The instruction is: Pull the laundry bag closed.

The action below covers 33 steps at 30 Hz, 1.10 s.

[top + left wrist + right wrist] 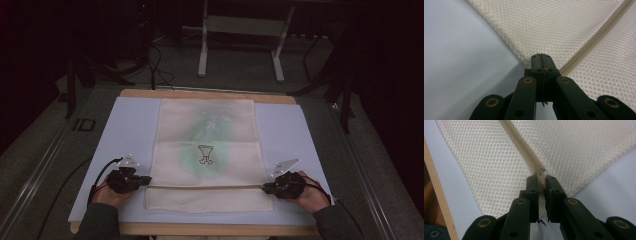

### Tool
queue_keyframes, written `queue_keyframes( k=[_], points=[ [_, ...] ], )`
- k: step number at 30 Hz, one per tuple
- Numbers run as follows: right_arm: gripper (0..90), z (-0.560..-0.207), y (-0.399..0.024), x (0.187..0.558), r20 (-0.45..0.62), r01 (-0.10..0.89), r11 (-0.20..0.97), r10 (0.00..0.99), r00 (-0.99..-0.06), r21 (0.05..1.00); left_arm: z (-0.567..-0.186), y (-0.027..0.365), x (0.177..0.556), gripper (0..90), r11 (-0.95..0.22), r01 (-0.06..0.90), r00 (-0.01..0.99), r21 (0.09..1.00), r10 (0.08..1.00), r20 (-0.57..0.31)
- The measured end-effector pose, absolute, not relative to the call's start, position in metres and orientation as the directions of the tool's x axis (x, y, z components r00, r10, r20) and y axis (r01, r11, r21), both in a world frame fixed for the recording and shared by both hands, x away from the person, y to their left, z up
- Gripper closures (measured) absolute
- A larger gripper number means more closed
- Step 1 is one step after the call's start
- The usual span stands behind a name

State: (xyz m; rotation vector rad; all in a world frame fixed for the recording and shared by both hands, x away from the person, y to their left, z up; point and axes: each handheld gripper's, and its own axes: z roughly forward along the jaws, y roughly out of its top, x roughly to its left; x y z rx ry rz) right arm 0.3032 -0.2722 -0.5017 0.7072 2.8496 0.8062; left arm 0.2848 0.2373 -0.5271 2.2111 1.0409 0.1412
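Observation:
A cream mesh bag [225,125] lies flat on the pale blue mat [131,125], with something green [192,155] showing faintly through it. A zipper [207,186] runs across the bag near its front edge. My left gripper [148,180] is at the zipper's left end, its jaws shut on the bag's edge [529,61] beside the zipper [596,37]. My right gripper [265,188] is at the zipper's right end. Its jaws are shut on the cream zipper pull [541,185], with the zipper [521,147] running away from them.
The mat rests on a wooden table whose edge [200,93] shows at the back and front [439,195]. A white frame stand [202,45] and cables are on the dark floor beyond. Bare mat lies on both sides of the bag.

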Motion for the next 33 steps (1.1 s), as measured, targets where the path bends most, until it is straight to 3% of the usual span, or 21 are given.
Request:
queue_keyframes(
  k=[10,16,33],
  points=[
    [81.8,-0.508,-0.272,0.305,0.050,0.419,0.741,0.465,-0.884,0.524,-0.527,0.237,0.284,89.8,-0.450,0.643,0.673,0.619,0.719,-0.177],
    [71.4,-0.505,-0.274,0.306,0.071,0.434,0.666,0.498,-0.864,0.606,-0.526,0.236,0.284,89.7,-0.448,0.645,0.669,0.620,0.723,-0.174],
    [66.3,-0.496,-0.290,0.308,0.085,0.471,0.502,0.614,-0.785,0.726,-0.527,0.239,0.286,89.3,-0.417,0.666,0.653,0.618,0.727,-0.213]
  ],
)
